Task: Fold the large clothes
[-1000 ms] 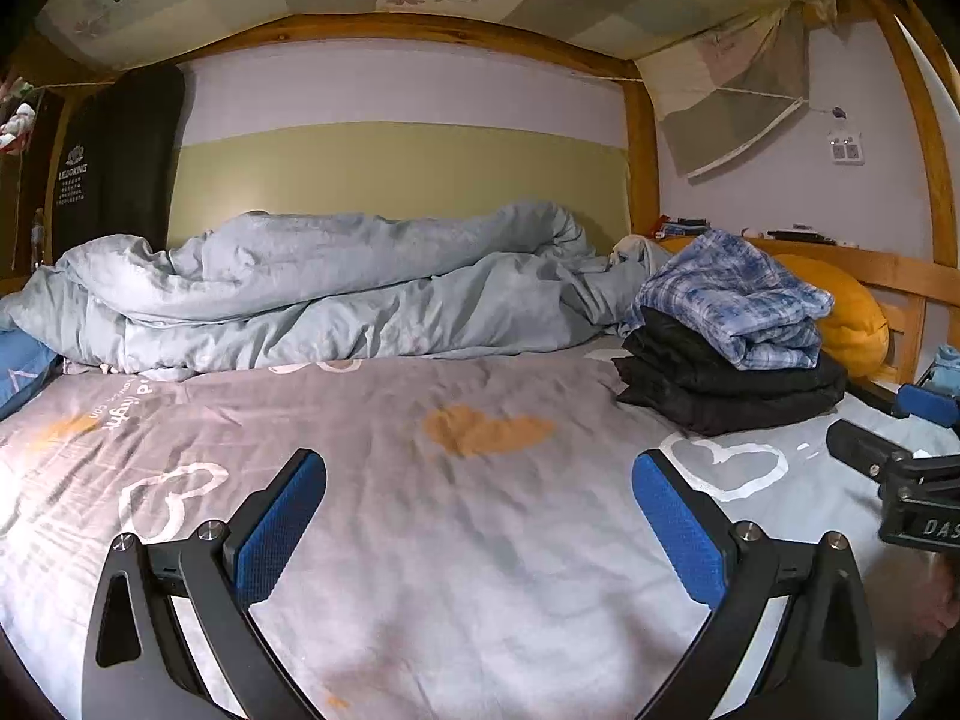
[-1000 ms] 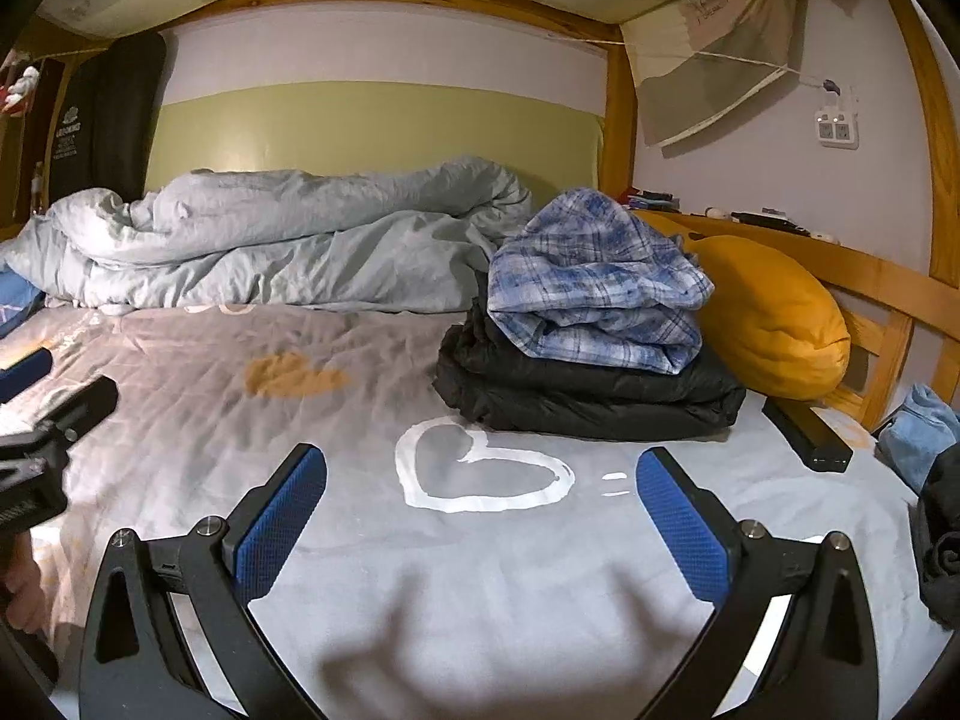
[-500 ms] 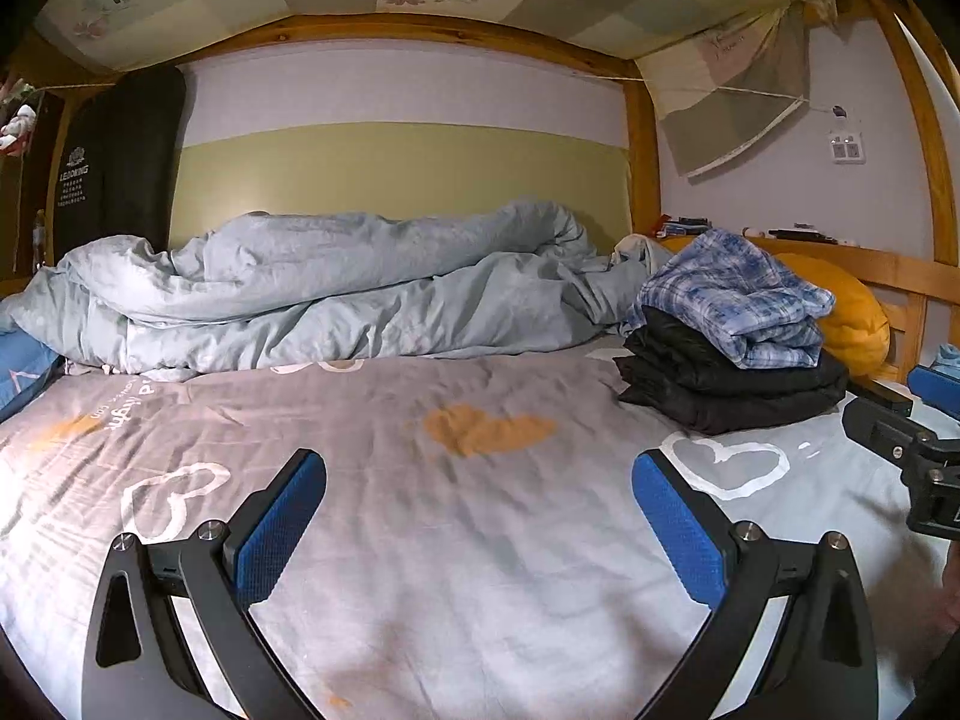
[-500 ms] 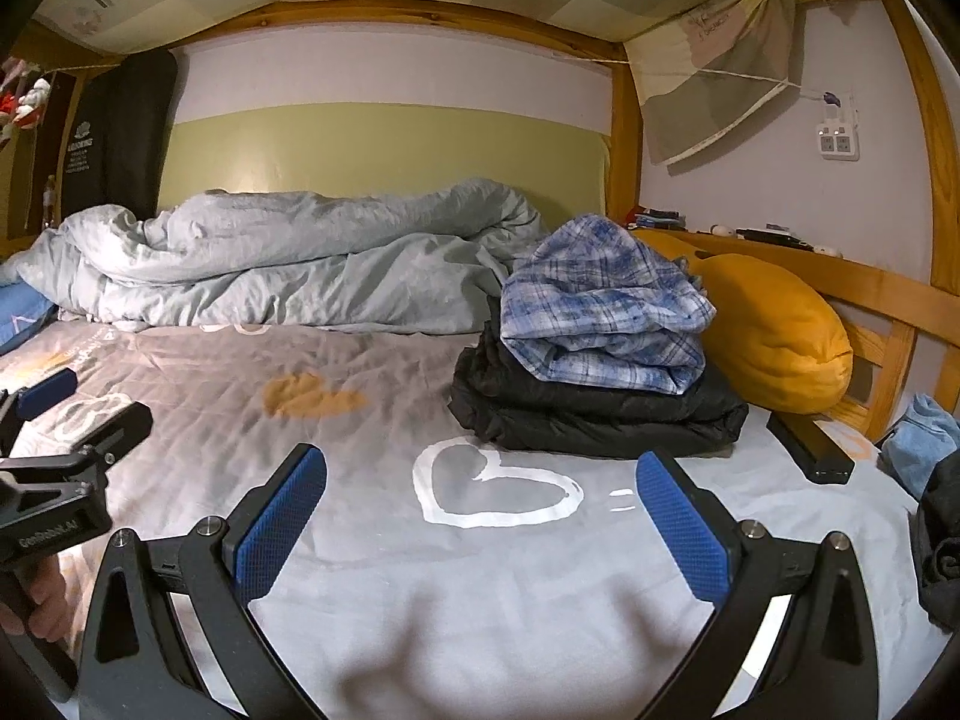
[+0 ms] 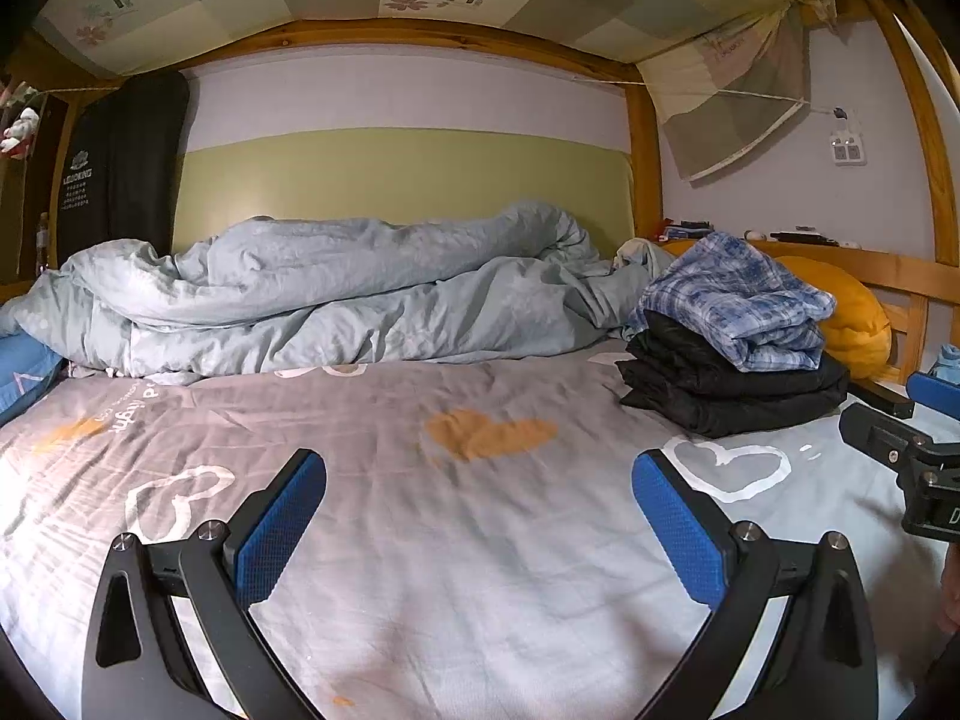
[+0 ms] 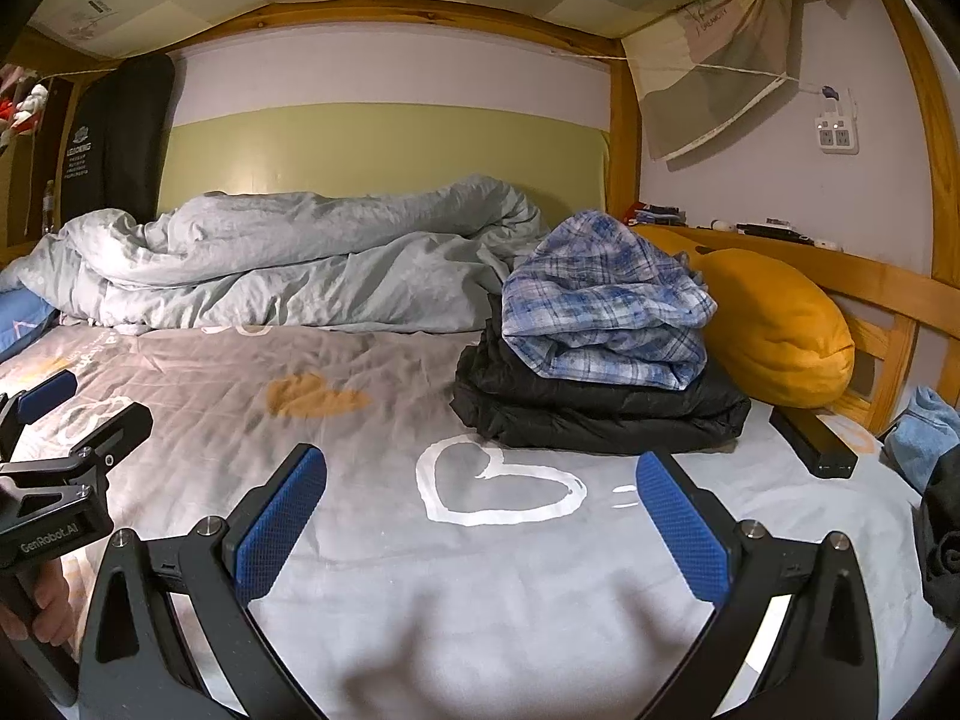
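Note:
A folded blue plaid shirt (image 6: pixel 600 306) lies on top of a folded black garment (image 6: pixel 600 414) on the grey heart-print bed sheet (image 6: pixel 372 396); the pile also shows in the left wrist view (image 5: pixel 732 306). My left gripper (image 5: pixel 480 516) is open and empty above the sheet, left of the pile. My right gripper (image 6: pixel 480 516) is open and empty, just short of the pile. Each gripper shows at the edge of the other's view: the right one (image 5: pixel 906 426) and the left one (image 6: pixel 78 420). Dark clothing (image 6: pixel 942 540) lies at the far right.
A crumpled light blue duvet (image 6: pixel 288 264) fills the back of the bed. An orange pillow (image 6: pixel 774 324) leans on the wooden side rail (image 6: pixel 864 282). A black box (image 6: pixel 813 441) and light blue cloth (image 6: pixel 924 432) lie by the rail.
The right gripper has shifted left and slightly back, so the clothes pile sits more to the right in its view. The left gripper has barely moved.

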Tool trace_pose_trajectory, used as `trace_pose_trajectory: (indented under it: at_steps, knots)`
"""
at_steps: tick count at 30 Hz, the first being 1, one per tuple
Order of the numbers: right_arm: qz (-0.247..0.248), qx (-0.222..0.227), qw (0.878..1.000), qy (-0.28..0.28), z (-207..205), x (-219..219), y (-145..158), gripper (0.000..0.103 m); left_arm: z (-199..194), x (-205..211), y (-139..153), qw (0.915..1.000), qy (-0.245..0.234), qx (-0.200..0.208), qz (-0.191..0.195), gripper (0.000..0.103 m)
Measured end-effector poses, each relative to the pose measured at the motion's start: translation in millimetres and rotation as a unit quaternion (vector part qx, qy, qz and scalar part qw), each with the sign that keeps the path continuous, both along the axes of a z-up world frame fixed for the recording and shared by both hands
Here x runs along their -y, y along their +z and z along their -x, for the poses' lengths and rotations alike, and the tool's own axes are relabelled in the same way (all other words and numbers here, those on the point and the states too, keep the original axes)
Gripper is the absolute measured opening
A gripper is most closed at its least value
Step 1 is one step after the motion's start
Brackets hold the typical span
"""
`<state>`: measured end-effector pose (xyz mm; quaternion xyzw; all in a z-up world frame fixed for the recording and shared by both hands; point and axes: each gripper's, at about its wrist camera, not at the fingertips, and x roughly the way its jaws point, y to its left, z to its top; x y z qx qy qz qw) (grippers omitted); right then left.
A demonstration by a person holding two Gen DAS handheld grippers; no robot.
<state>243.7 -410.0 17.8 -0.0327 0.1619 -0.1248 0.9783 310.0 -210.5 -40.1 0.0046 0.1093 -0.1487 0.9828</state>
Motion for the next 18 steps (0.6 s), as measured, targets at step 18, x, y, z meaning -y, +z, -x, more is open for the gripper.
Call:
trace_pose_trajectory:
  at_steps: [18]
  knots:
    - [-0.010, -0.005, 1.000, 0.001, -3.6, 4.2, -1.4, 0.103, -0.5, -1.5, 0.8, 1.0000, 0.000, 0.000, 0.001, 0.103]
